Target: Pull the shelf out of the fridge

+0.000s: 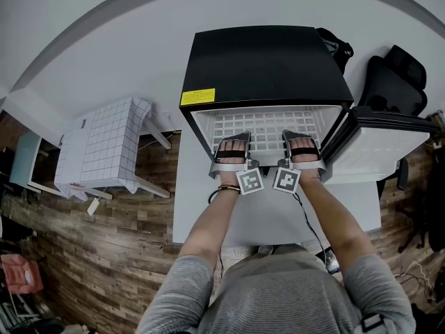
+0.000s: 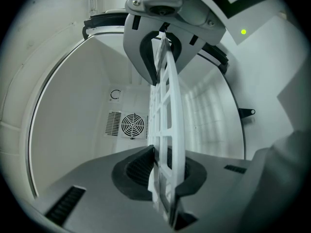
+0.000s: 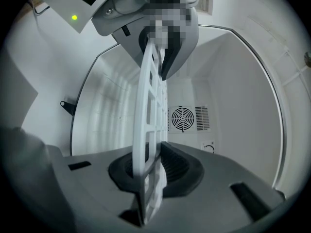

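Observation:
A small black fridge (image 1: 264, 61) stands open on a white table, and its white grid shelf (image 1: 268, 127) shows in the opening. Both grippers reach in at the shelf's front edge, side by side. My left gripper (image 1: 231, 150) is shut on the shelf (image 2: 165, 130), whose edge runs between the ribbed pads (image 2: 141, 166). My right gripper (image 1: 301, 148) is shut on the same shelf (image 3: 148, 130) further right, the grid clamped between its pads (image 3: 175, 164). Behind the shelf I see the white inner back wall with a round fan grille (image 2: 132, 125).
The fridge door (image 1: 379, 141) hangs open to the right. A white table (image 1: 271, 218) bears the fridge. A white checked box (image 1: 104, 145) lies on the wooden floor at left. A black chair (image 1: 396, 82) stands behind at right.

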`<move>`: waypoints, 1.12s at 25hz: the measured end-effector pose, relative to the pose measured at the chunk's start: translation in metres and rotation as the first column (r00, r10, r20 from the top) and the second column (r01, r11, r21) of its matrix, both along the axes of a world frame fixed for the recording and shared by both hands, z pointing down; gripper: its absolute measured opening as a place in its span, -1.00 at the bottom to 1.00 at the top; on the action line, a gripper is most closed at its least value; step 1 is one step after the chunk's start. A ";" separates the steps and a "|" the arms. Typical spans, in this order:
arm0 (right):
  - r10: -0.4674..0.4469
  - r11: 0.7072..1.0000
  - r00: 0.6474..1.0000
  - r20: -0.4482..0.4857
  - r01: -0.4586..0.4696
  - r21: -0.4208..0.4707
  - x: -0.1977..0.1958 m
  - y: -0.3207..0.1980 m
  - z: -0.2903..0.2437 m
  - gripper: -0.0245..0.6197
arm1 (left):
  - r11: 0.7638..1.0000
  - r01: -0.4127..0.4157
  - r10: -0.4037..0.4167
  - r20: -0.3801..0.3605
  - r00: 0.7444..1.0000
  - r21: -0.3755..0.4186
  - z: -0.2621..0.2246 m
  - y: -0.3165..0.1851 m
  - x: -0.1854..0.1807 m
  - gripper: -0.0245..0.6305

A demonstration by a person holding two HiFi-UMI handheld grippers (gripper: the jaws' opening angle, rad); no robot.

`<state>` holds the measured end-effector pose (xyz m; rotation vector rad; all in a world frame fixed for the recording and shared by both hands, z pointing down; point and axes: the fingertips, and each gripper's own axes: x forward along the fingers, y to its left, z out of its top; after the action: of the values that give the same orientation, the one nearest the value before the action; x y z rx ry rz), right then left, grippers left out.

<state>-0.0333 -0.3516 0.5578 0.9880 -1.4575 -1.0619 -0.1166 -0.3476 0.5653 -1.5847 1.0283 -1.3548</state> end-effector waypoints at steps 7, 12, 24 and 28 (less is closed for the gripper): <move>-0.002 1.000 1.000 0.004 0.002 0.011 0.001 0.005 -0.002 -0.77 | 1.000 0.003 -0.003 0.003 1.000 0.011 -0.001 0.005 0.001 -0.78; -0.002 1.000 1.000 0.000 0.002 0.008 0.001 0.009 0.000 -0.77 | 1.000 0.004 -0.004 0.000 1.000 0.006 0.000 0.009 0.001 -0.78; -0.007 1.000 1.000 -0.003 0.007 0.004 0.000 0.021 0.001 -0.77 | 1.000 0.005 -0.005 -0.022 1.000 -0.014 0.003 0.022 0.002 -0.78; -0.011 1.000 1.000 -0.008 0.011 0.007 0.002 0.024 0.000 -0.77 | 1.000 0.009 -0.010 -0.019 1.000 -0.018 0.003 0.025 0.003 -0.78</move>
<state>-0.0317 -0.3276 0.5574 0.9814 -1.4551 -1.0784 -0.1139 -0.3224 0.5678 -1.6100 1.0390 -1.3611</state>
